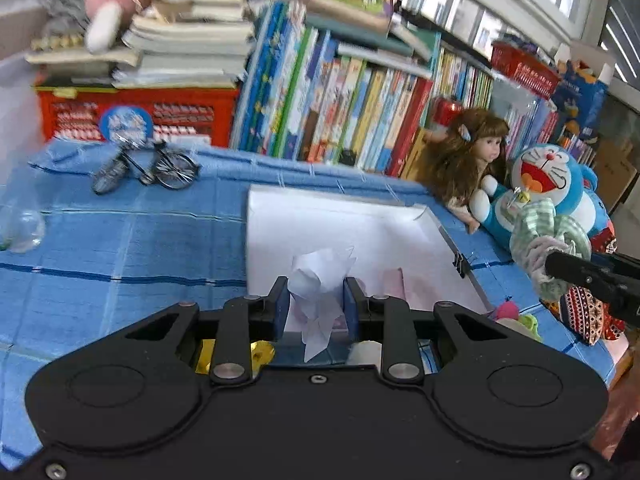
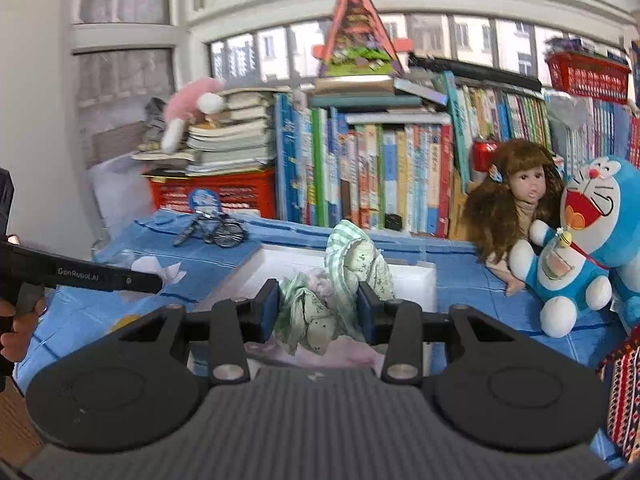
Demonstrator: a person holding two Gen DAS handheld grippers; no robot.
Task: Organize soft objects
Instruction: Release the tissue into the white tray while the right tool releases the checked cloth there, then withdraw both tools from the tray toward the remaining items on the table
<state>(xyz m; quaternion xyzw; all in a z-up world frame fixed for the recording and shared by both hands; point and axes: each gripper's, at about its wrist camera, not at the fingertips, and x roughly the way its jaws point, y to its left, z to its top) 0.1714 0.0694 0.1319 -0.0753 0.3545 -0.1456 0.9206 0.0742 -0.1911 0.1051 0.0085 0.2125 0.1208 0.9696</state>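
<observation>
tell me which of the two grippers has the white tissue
The left hand-held gripper: it pinches the white tissue; the right hand-held gripper grips green patterned cloth.

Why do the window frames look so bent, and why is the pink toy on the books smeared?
Both views are fisheye, so straight frames bow near the edges. In the left wrist view the pink plush is smeared, probably motion blur; in the right wrist view it is only slightly soft, with bright daylight behind.

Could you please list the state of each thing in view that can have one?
Left gripper: shut on crumpled white tissue.
Right gripper: shut on bunched green-and-white checked cloth, lifted.
Shallow white box: open.
Small metal toy bicycle: upright.
Blue plush cat: sitting upright.
Brown-haired doll: leaning against books.
</observation>
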